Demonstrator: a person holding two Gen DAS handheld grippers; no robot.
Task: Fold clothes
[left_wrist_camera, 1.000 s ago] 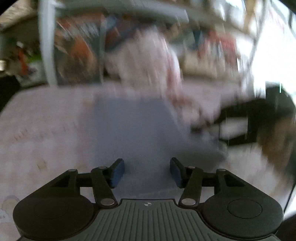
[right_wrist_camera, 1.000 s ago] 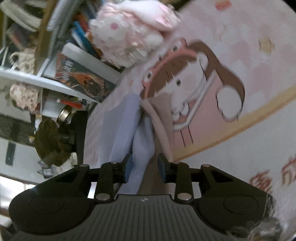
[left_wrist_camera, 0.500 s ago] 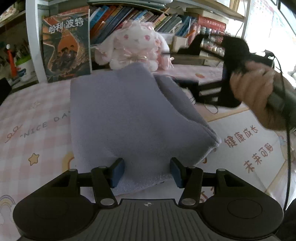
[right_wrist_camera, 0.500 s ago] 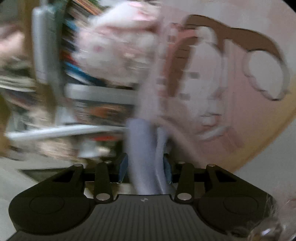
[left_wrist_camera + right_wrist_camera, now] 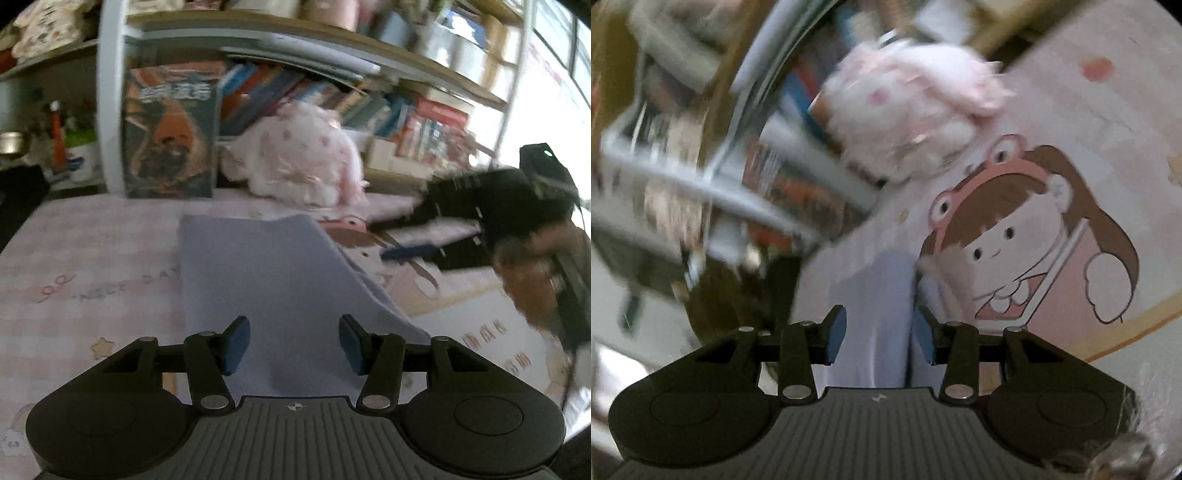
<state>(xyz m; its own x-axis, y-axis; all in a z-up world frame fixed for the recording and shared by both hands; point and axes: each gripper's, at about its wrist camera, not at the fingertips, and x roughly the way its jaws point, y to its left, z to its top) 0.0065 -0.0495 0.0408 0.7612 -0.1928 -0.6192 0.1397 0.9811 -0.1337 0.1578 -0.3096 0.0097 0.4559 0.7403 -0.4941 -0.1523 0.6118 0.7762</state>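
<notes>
A lavender-blue garment (image 5: 273, 280) lies folded flat on the pink patterned table cover, running away from me in the left wrist view. My left gripper (image 5: 293, 343) is open, its blue pads apart over the garment's near edge. My right gripper (image 5: 880, 334) is open in its own view, with the garment (image 5: 882, 295) lying between and beyond its pads. In the left wrist view the right gripper (image 5: 413, 236) is blurred and held off the cloth's right side, apart from it.
A pink plush toy (image 5: 295, 162) sits at the back of the table before a bookshelf (image 5: 369, 99). A dark upright book (image 5: 170, 133) stands at the back left. A cartoon girl print (image 5: 1027, 236) covers the table to the right.
The garment, raised in a hump half a second ago, now lies flat. The right gripper has opened wider and pulled back to the right of the cloth. Both views shifted.
</notes>
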